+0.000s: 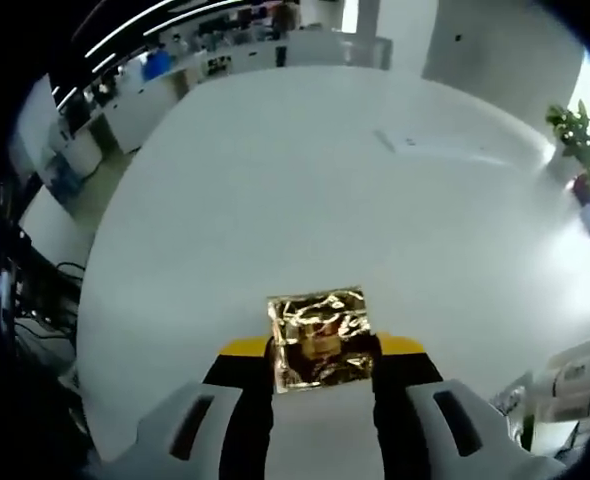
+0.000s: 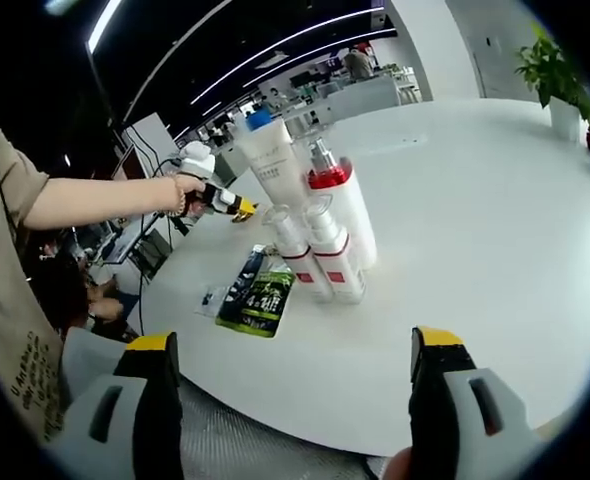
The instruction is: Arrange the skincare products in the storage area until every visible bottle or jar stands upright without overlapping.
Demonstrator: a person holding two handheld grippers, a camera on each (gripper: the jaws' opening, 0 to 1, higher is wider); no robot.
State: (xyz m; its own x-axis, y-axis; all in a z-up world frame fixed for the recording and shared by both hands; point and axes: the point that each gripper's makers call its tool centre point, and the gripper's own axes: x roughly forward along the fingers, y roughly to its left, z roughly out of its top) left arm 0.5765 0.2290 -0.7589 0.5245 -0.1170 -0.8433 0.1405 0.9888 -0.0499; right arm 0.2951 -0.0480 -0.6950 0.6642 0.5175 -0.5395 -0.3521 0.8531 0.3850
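Pinching a crinkled gold foil packet (image 1: 318,340) in the left gripper (image 1: 322,362), right gripper (image 2: 295,375) spread wide, facing upright white red-banded bottles (image 2: 325,245) ahead across the white surface (image 2: 455,260).

A round white table (image 2: 475,240) carries four upright bottles (image 2: 315,210) clustered at the frame's centre, and two flat sachets (image 2: 257,298) lying just lower left of them.
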